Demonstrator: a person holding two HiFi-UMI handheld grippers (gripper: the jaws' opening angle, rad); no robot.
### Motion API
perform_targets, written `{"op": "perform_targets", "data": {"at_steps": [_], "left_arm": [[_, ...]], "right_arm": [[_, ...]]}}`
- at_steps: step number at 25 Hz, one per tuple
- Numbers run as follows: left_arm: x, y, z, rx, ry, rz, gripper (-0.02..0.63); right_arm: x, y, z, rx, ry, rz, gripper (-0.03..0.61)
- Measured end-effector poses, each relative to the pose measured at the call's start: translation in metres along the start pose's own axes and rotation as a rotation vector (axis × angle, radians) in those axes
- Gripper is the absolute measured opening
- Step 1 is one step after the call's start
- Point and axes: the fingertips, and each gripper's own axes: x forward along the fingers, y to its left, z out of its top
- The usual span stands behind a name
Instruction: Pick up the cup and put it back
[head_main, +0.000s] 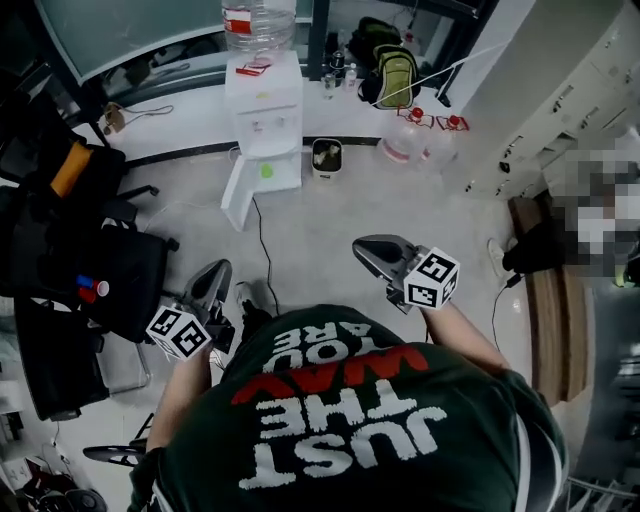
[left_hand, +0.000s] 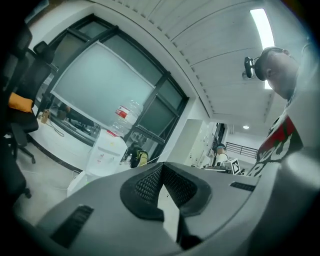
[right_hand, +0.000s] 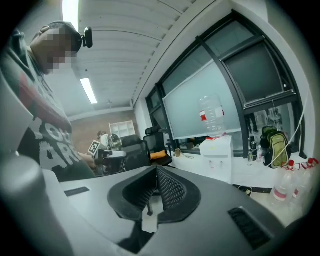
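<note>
Water dispenser (head_main: 265, 120) ahead, backpack (head_main: 395, 72) beyond, left claw (head_main: 217, 272), right claw (head_main: 366, 249) both closed, empty

MATT AND GLOSS: The left gripper (left_hand: 161, 167) and right gripper (right_hand: 156, 170) have smooth, matt grey plastic shells. Their black pads (right_hand: 172, 192) show a rough, dimpled, rubbery face. Each marker cube (head_main: 432, 278) carries flat black-and-white print. Behind the grippers, the person's T-shirt (head_main: 370, 430) is dark green cloth with white and red lettering. Ahead of them stands a water dispenser (head_main: 264, 110) in smooth white plastic, topped by a clear ribbed plastic bottle (head_main: 258, 25). The floor (head_main: 320, 215) between is pale, smooth and faintly speckled. Left of the left gripper are chairs (head_main: 110, 270) in matt black fabric. Right of the right gripper lies a brown, wood-look bench (head_main: 548, 320).
</note>
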Motion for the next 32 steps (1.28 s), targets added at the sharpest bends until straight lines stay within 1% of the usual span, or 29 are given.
{"op": "perform_targets", "data": {"at_steps": [2, 5, 7, 9, 11, 14, 16, 18, 20, 22, 24, 26, 28, 32], "left_arm": [[0.02, 0.061, 0.023, -0.021, -0.001, -0.032, 0.008], [0.05, 0.145, 0.067, -0.045, 0.027, -0.072, 0.008], [0.068, 0.188, 0.097, -0.042, 0.048, -0.103, 0.008], [0.082, 0.226, 0.119, -0.022, 0.064, -0.135, 0.008], [0.096, 0.263, 0.131, -0.01, 0.073, -0.145, 0.008], [0.117, 0.308, 0.133, -0.017, 0.073, -0.144, 0.008], [0.129, 0.326, 0.124, -0.025, 0.075, -0.143, 0.008], [0.141, 0.338, 0.109, -0.04, 0.082, -0.12, 0.008], [0.153, 0.35, 0.09, -0.058, 0.086, -0.067, 0.008], [0.168, 0.366, 0.072, -0.076, 0.095, 0.007, 0.008], [0.184, 0.381, 0.051, -0.085, 0.109, 0.064, 0.008], [0.201, 0.393, 0.025, -0.084, 0.125, 0.106, 0.008], [0.221, 0.405, -0.007, -0.097, 0.134, 0.152, 0.008], [0.248, 0.434, -0.076, -0.183, 0.109, 0.296, 0.008]], "right_arm": [[0.059, -0.019, 0.015, 0.0, 0.012, -0.013, 0.035], [0.153, -0.042, 0.047, 0.035, 0.023, -0.018, 0.035], [0.211, -0.055, 0.071, 0.046, 0.048, -0.013, 0.035], [0.261, -0.069, 0.089, 0.045, 0.081, -0.007, 0.035], [0.303, -0.083, 0.097, 0.031, 0.119, 0.002, 0.035], [0.349, -0.104, 0.096, 0.015, 0.184, 0.02, 0.035], [0.37, -0.12, 0.091, 0.021, 0.219, 0.028, 0.037], [0.385, -0.139, 0.082, 0.028, 0.261, 0.045, 0.037], [0.4, -0.16, 0.071, 0.022, 0.315, 0.092, 0.037], [0.418, -0.185, 0.059, 0.011, 0.366, 0.155, 0.037], [0.437, -0.21, 0.04, 0.004, 0.404, 0.213, 0.037], [0.456, -0.233, 0.009, -0.014, 0.442, 0.277, 0.037], [0.473, -0.257, -0.033, -0.037, 0.49, 0.338, 0.037], [0.501, -0.298, -0.131, -0.057, 0.579, 0.425, 0.038]]}}
